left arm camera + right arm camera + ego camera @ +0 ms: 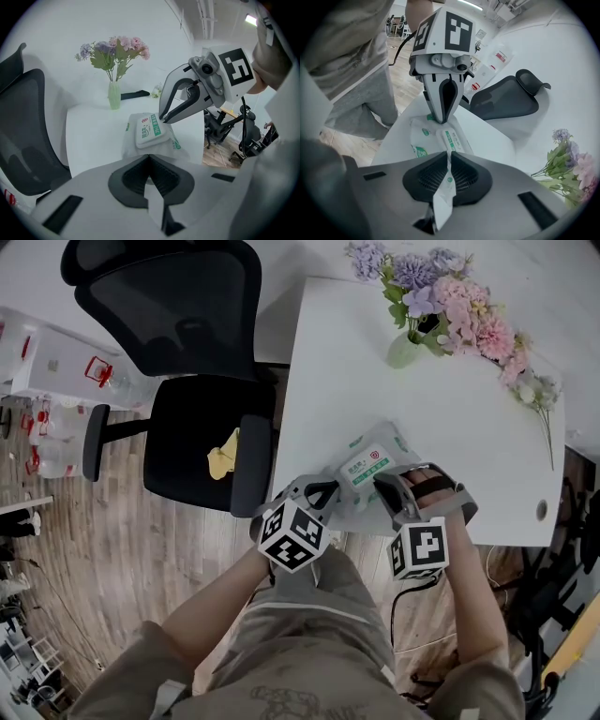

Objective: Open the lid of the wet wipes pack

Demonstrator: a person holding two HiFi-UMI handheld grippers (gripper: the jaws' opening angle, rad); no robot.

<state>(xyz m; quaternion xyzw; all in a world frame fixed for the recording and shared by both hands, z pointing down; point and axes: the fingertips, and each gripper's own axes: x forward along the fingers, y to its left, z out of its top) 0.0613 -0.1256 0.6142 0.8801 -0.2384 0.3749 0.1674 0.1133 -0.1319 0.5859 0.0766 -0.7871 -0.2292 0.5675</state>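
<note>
White wet wipes pack [367, 471]: green-and-red label [149, 129] print unreadably small.

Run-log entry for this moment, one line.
left gripper: shut on wipes pack edge | right gripper: shut on wipes pack edge | lid: closed, flat

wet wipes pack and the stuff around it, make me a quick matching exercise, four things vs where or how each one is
Things:
1 wet wipes pack
2 lid
3 vase of flowers
4 yellow object

States:
a on the black chair seat
b upright near the table's far side
c lying flat, not raised
d pinched by the left hand-held gripper and right hand-held gripper

Pairs: 1-d, 2-c, 3-b, 4-a
</note>
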